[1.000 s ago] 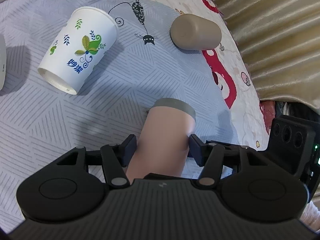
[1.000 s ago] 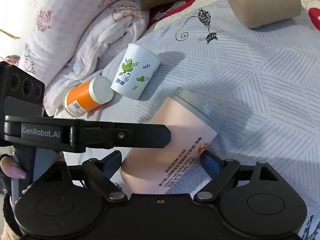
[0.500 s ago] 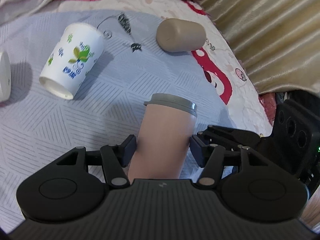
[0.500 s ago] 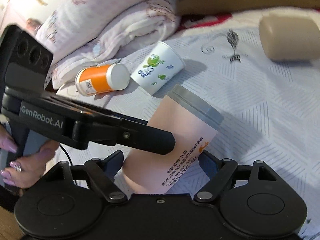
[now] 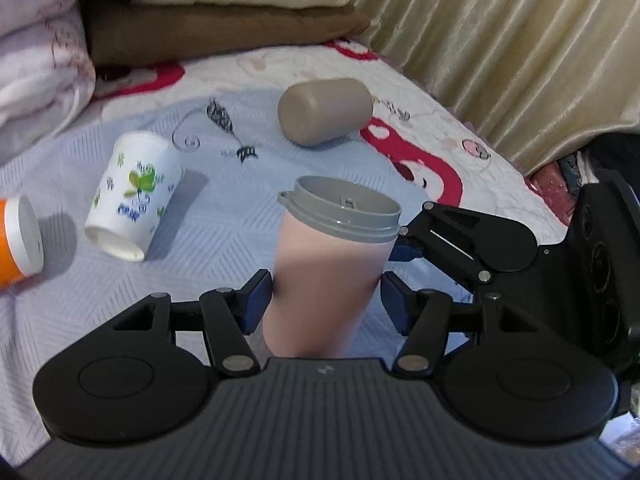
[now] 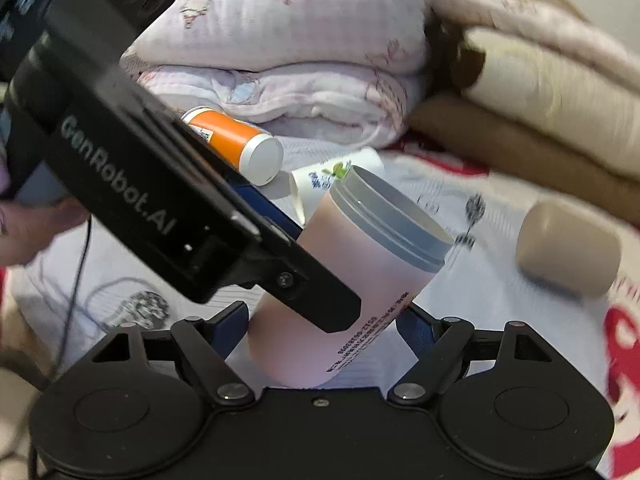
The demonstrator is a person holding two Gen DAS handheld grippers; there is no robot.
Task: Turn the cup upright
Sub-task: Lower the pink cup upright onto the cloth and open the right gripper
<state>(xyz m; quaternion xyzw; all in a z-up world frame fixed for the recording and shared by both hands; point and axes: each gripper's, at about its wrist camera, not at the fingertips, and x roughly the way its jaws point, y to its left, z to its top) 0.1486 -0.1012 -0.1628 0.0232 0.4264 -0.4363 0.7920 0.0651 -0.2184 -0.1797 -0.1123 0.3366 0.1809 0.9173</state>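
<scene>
Nearest the left wrist camera, the left tool (image 5: 325, 300) has the pink cup (image 5: 328, 276) between its two blue-padded fingers (image 5: 256, 300); the left pad touches the lower wall, while the right pad sits just off it, so whether the grip is firm cannot be told. In the right wrist view the right tool (image 6: 324, 320) also straddles the pink cup (image 6: 340, 292) low on its body, both pads close against its sides, though true contact is hard to judge there. The left tool's body crosses that view in front of the cup.

The cup's long axis runs nearly vertical, leaning a little, with the grey lid (image 5: 340, 210) at the top and the base down towards the bed (image 5: 224, 236). Printed text runs along its side.

Farther off on the grey-blue bedspread lies a white paper cup (image 5: 134, 194) on its side, mouth towards the camera, and left of it an orange bottle (image 5: 16, 240), also on its side. Beyond, a tan cylinder (image 5: 325, 110) lies on the bed. At the back are folded quilts (image 6: 288, 52) and a gold curtain (image 5: 520, 40).
</scene>
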